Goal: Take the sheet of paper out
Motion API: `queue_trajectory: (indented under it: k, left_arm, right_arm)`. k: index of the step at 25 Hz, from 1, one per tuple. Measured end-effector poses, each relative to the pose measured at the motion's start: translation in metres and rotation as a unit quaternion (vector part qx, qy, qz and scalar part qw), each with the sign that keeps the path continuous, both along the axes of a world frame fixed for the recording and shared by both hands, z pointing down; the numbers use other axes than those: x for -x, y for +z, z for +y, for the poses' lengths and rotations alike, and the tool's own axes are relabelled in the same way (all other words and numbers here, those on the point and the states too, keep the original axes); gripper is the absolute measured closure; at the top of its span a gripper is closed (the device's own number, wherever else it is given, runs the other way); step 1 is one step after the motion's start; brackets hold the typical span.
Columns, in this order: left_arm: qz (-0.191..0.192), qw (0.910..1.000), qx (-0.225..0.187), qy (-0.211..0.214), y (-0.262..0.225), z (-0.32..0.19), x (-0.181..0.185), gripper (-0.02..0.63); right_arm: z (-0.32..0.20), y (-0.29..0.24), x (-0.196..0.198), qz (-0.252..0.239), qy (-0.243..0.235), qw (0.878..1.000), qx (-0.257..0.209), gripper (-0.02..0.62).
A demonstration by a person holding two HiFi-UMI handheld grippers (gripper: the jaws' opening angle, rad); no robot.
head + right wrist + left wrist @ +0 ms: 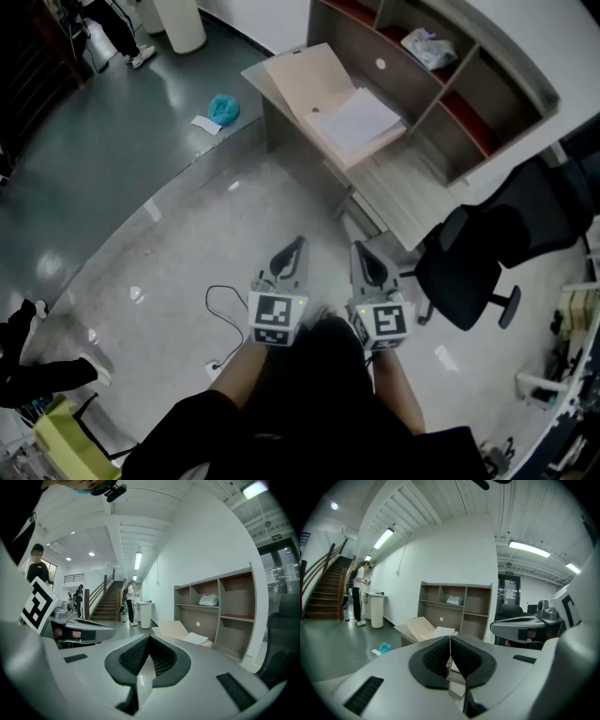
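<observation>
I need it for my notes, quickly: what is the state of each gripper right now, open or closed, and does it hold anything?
Left gripper: closed, holding nothing.
Right gripper: closed, holding nothing.

The left gripper and the right gripper sit side by side, near each other but apart, both pointing ahead and slightly downward. Each has its jaws closed (tips meeting). Behind them, the left forearm and the right forearm run back.
</observation>
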State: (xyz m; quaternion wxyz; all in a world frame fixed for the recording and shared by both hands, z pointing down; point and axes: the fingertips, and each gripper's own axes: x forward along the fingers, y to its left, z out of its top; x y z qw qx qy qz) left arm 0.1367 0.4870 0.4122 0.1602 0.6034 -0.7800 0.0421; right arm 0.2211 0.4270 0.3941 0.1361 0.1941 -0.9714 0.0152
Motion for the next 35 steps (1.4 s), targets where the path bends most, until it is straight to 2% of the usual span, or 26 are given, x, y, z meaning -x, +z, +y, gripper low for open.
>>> queue_trajectory:
  k: [12,16,22,30,35]
  left_arm:
    - [0.012,0.9996,0.02,0.014,0.018,-0.041,0.039,0.56]
    - [0.012,0.9994,0.025,0.022,0.02,-0.068,0.053,0.56]
    - [0.023,0.9983,0.044,0.032,0.032,-0.127,0.075,0.56]
    - [0.009,0.9966,0.069,0.044,0.035,-0.219,0.101,0.56]
    - [0.017,0.9951,0.084,0.049,0.045,-0.268,0.108,0.56]
  right_arm:
    - [-0.053,0.02,0.045,0.017,0.007,0.999,0.036,0.58]
    - [-0.081,0.018,0.061,0.003,0.012,0.999,0.031,0.578]
    - [-0.134,0.032,0.079,0.011,0.017,0.998,0.051,0.579]
    - [-0.229,0.039,0.102,0.003,0.026,0.997,0.07,0.578]
    - [-0.278,0.049,0.108,0.007,0.026,0.996,0.085,0.579]
